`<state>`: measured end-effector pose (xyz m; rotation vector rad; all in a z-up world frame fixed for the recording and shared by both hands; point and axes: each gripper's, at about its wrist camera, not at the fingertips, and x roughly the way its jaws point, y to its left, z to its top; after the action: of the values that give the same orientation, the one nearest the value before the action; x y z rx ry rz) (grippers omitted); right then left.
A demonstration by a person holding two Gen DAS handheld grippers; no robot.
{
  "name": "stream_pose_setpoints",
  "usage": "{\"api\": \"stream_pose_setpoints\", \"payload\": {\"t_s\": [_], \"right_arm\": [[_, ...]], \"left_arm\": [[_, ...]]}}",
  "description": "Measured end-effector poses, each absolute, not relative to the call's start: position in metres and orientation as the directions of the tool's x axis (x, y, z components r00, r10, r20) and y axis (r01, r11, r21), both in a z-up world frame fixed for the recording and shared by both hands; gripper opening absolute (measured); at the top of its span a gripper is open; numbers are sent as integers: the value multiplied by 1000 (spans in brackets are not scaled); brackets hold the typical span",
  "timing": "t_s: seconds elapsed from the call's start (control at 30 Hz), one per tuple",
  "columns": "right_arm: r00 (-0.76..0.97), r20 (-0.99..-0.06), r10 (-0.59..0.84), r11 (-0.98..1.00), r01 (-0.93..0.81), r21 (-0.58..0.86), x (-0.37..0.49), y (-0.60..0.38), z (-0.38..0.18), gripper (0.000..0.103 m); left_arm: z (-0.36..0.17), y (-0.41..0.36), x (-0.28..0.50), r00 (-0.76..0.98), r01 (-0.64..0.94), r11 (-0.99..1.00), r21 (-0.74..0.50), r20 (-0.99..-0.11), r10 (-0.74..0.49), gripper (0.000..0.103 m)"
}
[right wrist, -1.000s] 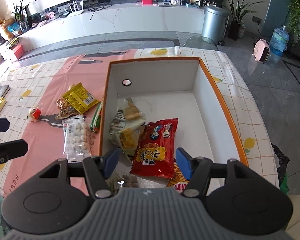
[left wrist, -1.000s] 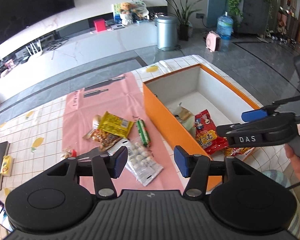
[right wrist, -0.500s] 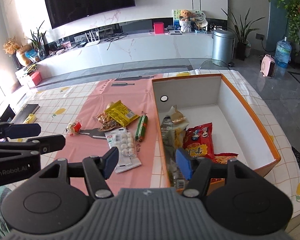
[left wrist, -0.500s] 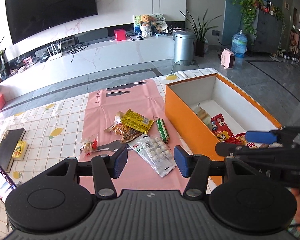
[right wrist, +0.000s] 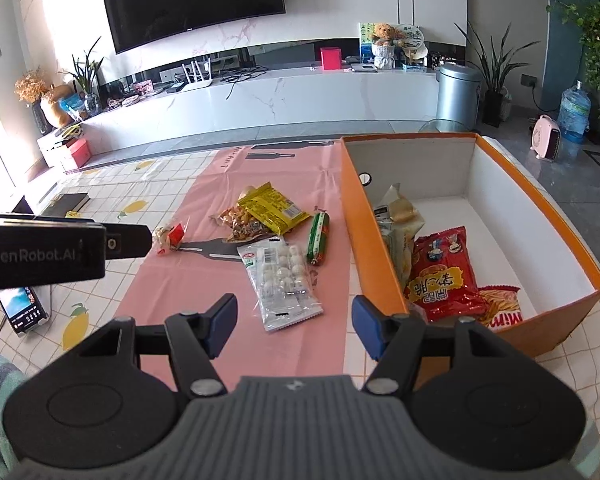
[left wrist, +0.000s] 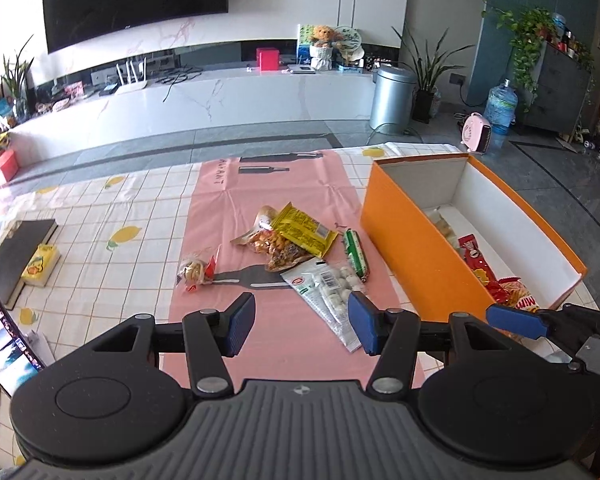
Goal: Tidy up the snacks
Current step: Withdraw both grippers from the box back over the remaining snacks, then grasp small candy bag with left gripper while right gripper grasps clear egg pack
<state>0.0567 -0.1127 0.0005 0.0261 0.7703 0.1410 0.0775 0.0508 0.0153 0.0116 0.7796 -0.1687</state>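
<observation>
**Both claws held released above the bench, snacks spread ahead**

From the left wrist view, the left claw (left wrist: 301, 322) is seen released, nothing gripped between its blue pads. Just ahead of it, the clear packet of white balls (left wrist: 330, 296) is laid on the pink mat (left wrist: 268, 184). Farther ahead, a yellow packet (left wrist: 302, 230) is piled on a packet of nuts (left wrist: 278, 248), and a green sausage (left wrist: 356, 254) is found ahead and to the right. A small red-and-clear sweet packet (left wrist: 196, 272) is spotted ahead to the left. To the right, the orange box (left wrist: 412, 256) is placed on the bench (left wrist: 100, 216), with a red packet (left wrist: 476, 260) inside. The right claw's blue pad (left wrist: 516, 322) is caught at the right edge.

From the right wrist view, the right claw (right wrist: 293, 330) is likewise shown released and empty. The clear packet of white balls (right wrist: 282, 276) is positioned directly ahead, the green sausage (right wrist: 318, 238) beyond it. The orange box (right wrist: 370, 240) is set ahead to the right, the red packet (right wrist: 440, 276) lying in its near end. The left claw's body (right wrist: 44, 254) is seen at the left.
</observation>
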Motion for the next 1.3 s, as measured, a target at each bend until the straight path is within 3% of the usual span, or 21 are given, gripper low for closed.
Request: {"api": "stream_pose_setpoints", "payload": {"t_s": [0.07,0.37,0.77,1.3], "right_arm": [[709,-693,129,991,-123,59,62,-107,-2,67],[658,-739,145,988,-141,67,96,-90,-26,68],[586,-798,142,985,-161,57,150,-77,-68,68],[549,-818,170,983,-147,106,212,-72,-110,70]], "left_arm": [[13,57,82,691,159,985,-67,-705,-159,64],[-7,78,101,626,231,958,-172,-728,-281,79],[-38,106,139,594,137,977,-163,-776,-212,79],[-93,137,220,607,82,996,-40,-791,-82,79]]}}
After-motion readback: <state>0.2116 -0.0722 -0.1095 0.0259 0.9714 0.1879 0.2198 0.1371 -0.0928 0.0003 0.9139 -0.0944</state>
